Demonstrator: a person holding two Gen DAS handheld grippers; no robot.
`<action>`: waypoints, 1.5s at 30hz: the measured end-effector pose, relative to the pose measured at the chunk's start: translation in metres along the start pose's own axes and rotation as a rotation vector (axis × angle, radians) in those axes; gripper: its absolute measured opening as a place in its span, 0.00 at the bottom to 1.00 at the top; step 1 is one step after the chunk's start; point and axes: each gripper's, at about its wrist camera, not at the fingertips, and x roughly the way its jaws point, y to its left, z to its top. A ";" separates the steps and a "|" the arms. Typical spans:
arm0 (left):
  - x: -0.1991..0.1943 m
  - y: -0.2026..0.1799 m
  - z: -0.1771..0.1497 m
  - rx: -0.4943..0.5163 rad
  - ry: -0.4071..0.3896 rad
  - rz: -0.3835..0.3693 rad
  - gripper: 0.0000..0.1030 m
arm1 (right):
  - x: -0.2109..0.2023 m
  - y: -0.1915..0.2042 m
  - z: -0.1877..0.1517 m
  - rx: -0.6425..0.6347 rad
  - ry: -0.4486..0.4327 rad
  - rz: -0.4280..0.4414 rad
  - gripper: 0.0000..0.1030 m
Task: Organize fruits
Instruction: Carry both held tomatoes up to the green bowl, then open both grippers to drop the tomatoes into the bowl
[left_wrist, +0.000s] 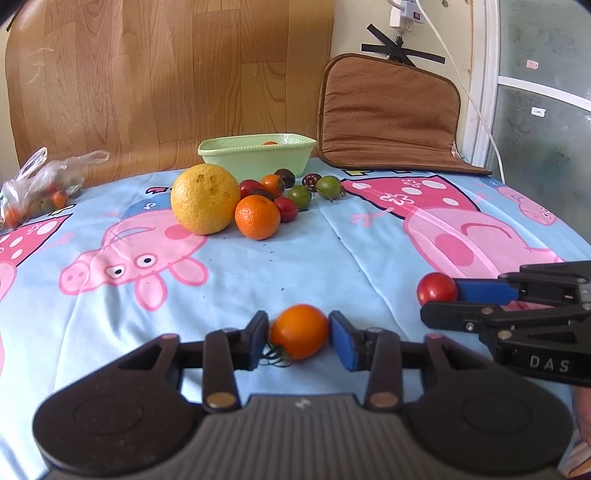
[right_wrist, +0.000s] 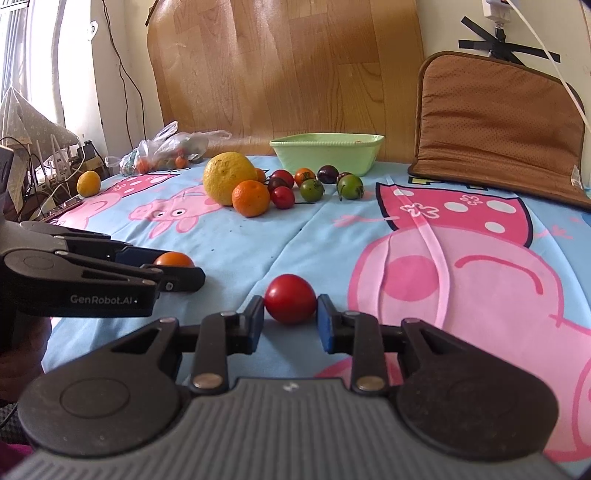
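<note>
My left gripper (left_wrist: 299, 332) is shut on an orange tomato (left_wrist: 299, 330), both blue pads against its sides, low over the cartoon-print cloth (left_wrist: 314, 251). From the right wrist view that same tomato (right_wrist: 173, 259) peeks out between the left gripper's fingers (right_wrist: 177, 267). My right gripper (right_wrist: 290, 317) is shut on a red tomato (right_wrist: 290, 298); in the left wrist view it (left_wrist: 436, 288) sits at the tips of the right gripper (left_wrist: 439, 299). A pale green bowl (left_wrist: 221, 149) stands at the back with one fruit inside.
In front of the bowl lie a big yellow citrus (left_wrist: 205, 199), an orange (left_wrist: 257, 217) and several small red, green and dark tomatoes (left_wrist: 299, 195). A plastic bag of fruit (left_wrist: 37, 184) sits far left. A brown cushion (left_wrist: 388, 110) leans at the back right.
</note>
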 end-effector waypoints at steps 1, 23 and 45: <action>0.000 0.000 0.000 0.001 -0.001 -0.001 0.43 | 0.000 0.000 0.000 0.001 -0.001 0.000 0.33; 0.000 0.002 0.015 0.009 -0.028 -0.045 0.30 | 0.003 -0.002 0.011 0.010 -0.008 0.019 0.32; 0.187 0.098 0.232 -0.110 0.060 0.018 0.30 | 0.177 -0.081 0.184 0.067 -0.075 0.054 0.32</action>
